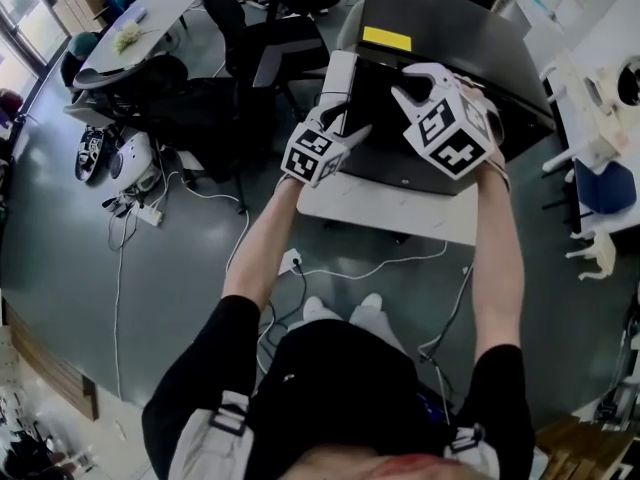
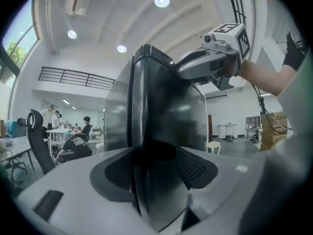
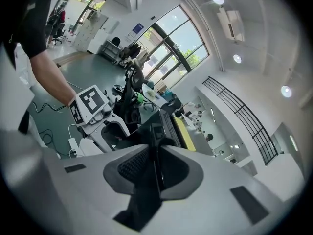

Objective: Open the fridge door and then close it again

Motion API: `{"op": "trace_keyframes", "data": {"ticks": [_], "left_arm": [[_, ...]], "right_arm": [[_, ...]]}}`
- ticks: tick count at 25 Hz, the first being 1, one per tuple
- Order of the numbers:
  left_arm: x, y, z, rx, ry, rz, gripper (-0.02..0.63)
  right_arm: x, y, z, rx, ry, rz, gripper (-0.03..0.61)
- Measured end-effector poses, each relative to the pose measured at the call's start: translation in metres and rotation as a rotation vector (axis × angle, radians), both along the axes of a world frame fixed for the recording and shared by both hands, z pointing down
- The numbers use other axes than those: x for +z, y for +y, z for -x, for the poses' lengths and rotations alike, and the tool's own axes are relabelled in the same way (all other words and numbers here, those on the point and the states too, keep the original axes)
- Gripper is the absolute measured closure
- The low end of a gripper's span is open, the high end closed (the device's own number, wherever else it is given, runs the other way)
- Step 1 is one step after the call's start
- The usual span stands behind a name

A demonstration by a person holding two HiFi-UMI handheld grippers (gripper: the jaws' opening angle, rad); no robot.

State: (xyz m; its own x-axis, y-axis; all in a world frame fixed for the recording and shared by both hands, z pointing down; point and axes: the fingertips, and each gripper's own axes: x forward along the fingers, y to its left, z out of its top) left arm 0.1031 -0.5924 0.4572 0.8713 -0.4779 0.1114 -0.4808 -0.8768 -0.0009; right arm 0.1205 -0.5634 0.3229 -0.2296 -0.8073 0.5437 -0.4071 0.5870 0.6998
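Wearer: black short-sleeved top at the bottom of the head view; bare forearms [image 1: 495,258] reach up-frame to both tools.
Fridge: black box-shaped compact fridge [image 1: 450,43], upper centre, on a white rectangular low table [image 1: 390,208]; yellow rectangular label [image 1: 386,38] on its top.
Left gripper [image 1: 350,134]: grey two-jaw tool with marker cube, centre frame. Its jaws stand wide apart and straddle the fridge's left front corner, the pads not pressing.
Right gripper [image 1: 408,90]: matching tool, right of centre. Its jaws are clamped on a thin dark lip at the fridge's top front, seemingly the door [image 2: 168,111].
Door state: cannot tell whether it is ajar.
Step in hand: judged the start of the opening pull.
Method: draw the right grip along the hinge's arc, not straight back. Steady the cabinet with the left jaws so the light fridge does not slide on the table.
Hazard: the thin lip may slip from the pads.
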Motion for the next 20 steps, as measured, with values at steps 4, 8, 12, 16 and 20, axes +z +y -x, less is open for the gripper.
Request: {"op": "trace_keyframes", "data": {"ticks": [4,8,12,16,20], "left_arm": [[0.002,0.006,0.004,-0.011,-0.006,0.015,0.354],[-0.003,0.033,0.013,-0.008,0.036,0.0,0.387],[-0.003,0.066,0.023,-0.075,0.054,-0.001,0.387],[-0.003,0.113,0.026,-0.109,0.039,0.001,0.411],[-0.008,0.164,0.028,-0.16,0.025,-0.016,0.431]], "right_arm": [[0.004,0.005,0.003,0.02,0.012,-0.02,0.511],[-0.001,0.029,0.006,-0.015,0.016,0.03,0.508],[0.001,0.057,0.013,-0.043,0.042,0.001,0.5],[0.0,0.099,0.011,-0.097,0.061,-0.012,0.495],[-0.004,0.144,0.008,-0.179,0.072,-0.036,0.491]]}}
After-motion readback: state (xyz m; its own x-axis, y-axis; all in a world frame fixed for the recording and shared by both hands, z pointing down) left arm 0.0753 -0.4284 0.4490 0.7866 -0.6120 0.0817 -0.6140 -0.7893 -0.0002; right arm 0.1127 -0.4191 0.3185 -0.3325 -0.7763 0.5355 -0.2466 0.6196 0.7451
